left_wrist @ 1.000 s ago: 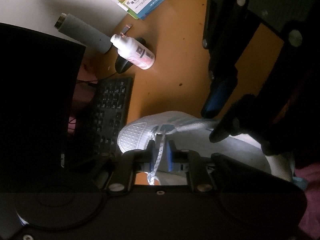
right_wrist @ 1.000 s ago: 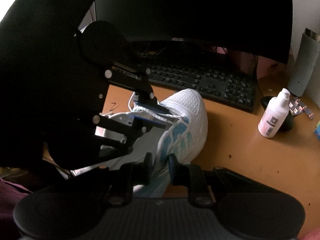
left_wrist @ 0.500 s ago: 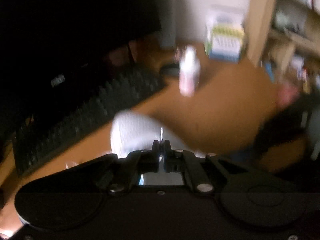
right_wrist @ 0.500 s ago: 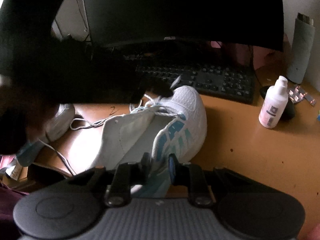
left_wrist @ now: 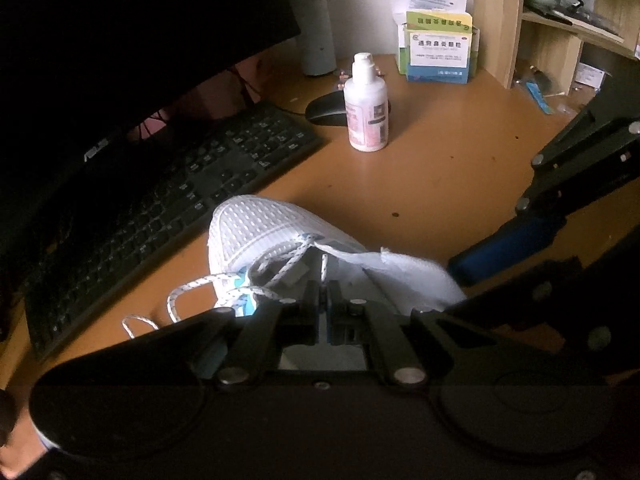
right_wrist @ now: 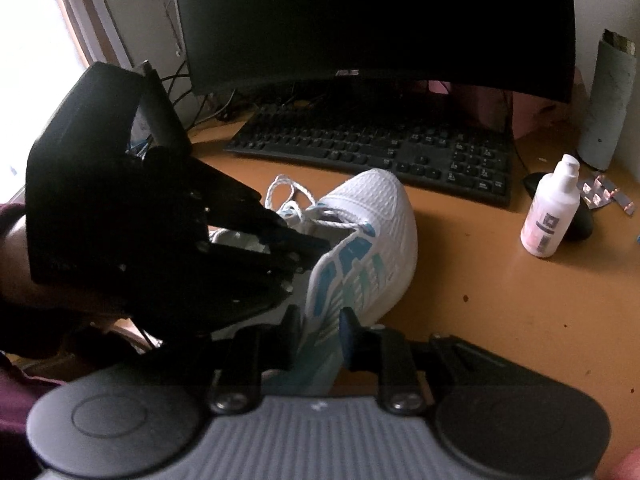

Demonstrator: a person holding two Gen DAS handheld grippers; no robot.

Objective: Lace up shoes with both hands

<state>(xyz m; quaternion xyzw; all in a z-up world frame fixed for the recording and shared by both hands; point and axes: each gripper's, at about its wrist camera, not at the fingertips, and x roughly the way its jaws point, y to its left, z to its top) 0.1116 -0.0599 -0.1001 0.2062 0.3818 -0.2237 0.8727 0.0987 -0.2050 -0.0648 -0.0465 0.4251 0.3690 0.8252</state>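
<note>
A white mesh shoe (left_wrist: 256, 228) with blue side stripes (right_wrist: 360, 264) lies on the orange desk, toe toward the keyboard. Its white speckled lace (left_wrist: 200, 284) loops loosely beside the eyelets (right_wrist: 288, 192). My left gripper (left_wrist: 323, 294) is shut on the lace's end, which sticks up between its pads over the shoe's opening. In the right wrist view the left gripper (right_wrist: 316, 250) reaches in from the left above the tongue. My right gripper (right_wrist: 320, 320) straddles the shoe's side wall, which fills the gap between its fingers. Its jaws are opening slightly.
A black keyboard (right_wrist: 380, 152) and a dark monitor (right_wrist: 372, 20) stand just beyond the shoe. A white pump bottle (left_wrist: 366, 108), a black mouse (left_wrist: 326, 109), a grey flask (left_wrist: 314, 20), medicine boxes (left_wrist: 438, 52) and a wooden shelf (left_wrist: 560, 28) sit to the right and behind.
My left gripper rolled strongly and swung over the shoe's opening, keeping the lace end pinched. The lace loops lie looser beside the shoe. My right gripper stayed on the shoe's side.
</note>
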